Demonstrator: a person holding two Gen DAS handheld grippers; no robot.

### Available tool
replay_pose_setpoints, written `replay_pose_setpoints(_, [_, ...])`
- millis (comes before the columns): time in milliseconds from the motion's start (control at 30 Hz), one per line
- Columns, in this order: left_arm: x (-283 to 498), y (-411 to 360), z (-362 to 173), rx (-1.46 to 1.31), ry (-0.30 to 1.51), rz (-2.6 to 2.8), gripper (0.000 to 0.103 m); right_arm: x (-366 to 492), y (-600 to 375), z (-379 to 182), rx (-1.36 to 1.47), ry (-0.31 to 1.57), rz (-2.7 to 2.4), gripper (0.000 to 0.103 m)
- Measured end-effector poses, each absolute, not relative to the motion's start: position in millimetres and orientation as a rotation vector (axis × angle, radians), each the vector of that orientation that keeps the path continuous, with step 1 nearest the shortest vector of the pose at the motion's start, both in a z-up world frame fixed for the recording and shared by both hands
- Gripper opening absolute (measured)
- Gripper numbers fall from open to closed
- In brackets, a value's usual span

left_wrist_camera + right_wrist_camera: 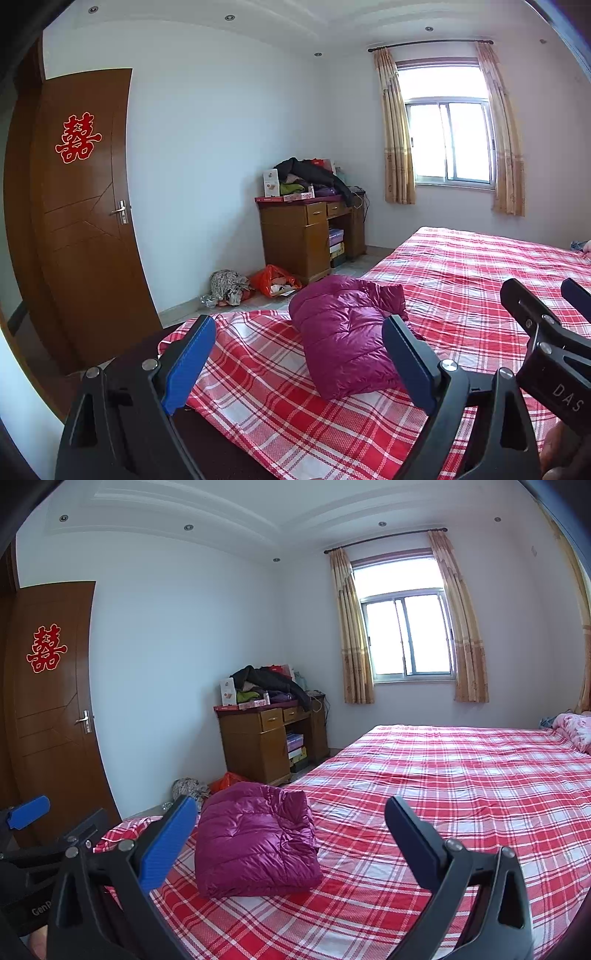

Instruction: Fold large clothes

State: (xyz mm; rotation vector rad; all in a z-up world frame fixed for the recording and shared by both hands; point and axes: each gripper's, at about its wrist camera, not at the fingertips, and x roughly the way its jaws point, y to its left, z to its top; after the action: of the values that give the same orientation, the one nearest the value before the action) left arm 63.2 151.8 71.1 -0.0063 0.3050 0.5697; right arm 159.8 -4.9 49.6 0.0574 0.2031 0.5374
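Note:
A shiny magenta puffer jacket lies folded into a thick bundle near the corner of a bed with a red and white plaid sheet. My left gripper is open and held above the bed on the near side of the jacket, with nothing between its blue pads. My right gripper is also open and empty, hovering short of the jacket. In the left wrist view the right gripper shows at the right edge; in the right wrist view the left gripper's blue pad shows at the left edge.
A brown door stands on the left wall. A wooden desk piled with clothes and boxes sits beyond the bed's corner, with bags on the floor beside it. A pink floral quilt lies at the bed's far right. A curtained window is in the back wall.

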Motion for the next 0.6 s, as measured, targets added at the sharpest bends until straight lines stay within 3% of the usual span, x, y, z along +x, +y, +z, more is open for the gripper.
replay_pose_setpoints(600, [64.1, 150.4, 70.1, -0.011, 0.315, 0.557, 0.092, 159.4, -12.0, 50.1, 0.068, 0.191, 0.522, 0.103])
